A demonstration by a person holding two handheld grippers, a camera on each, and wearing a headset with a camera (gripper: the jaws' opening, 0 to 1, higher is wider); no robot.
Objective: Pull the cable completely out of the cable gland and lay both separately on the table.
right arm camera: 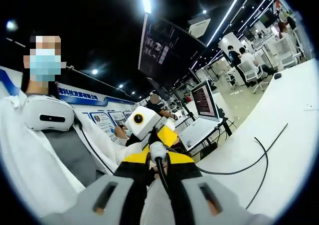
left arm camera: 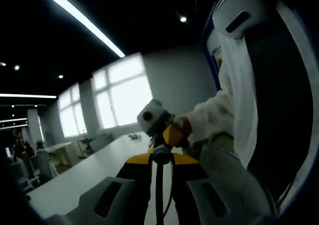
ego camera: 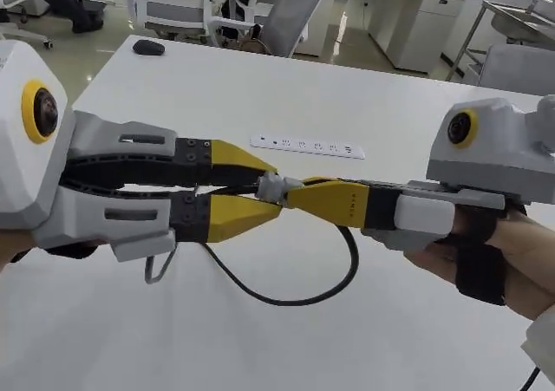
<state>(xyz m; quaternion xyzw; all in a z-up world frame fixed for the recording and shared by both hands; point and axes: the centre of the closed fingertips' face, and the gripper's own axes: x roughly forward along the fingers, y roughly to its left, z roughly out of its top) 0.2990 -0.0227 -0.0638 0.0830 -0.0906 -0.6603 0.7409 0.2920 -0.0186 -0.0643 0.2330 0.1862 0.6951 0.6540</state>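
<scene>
The cable gland (ego camera: 270, 185) sits between the left gripper (ego camera: 263, 188) and right gripper (ego camera: 295, 190) above the counter (ego camera: 217, 87). The cable (ego camera: 286, 302) loops on the counter nearer, a power strip (ego camera: 308, 146) behind.

Cable gland (ego camera: 276, 185): small, pale grey, rounded body. It is raised clear of the worktop (ego camera: 260, 87), over its middle, with its axis about level. Cable (ego camera: 286, 302): thin, black, round. It is threaded through the gland and shows on both sides of it. The slack drops in one wide loop and lies on the worktop toward the near edge.
</scene>
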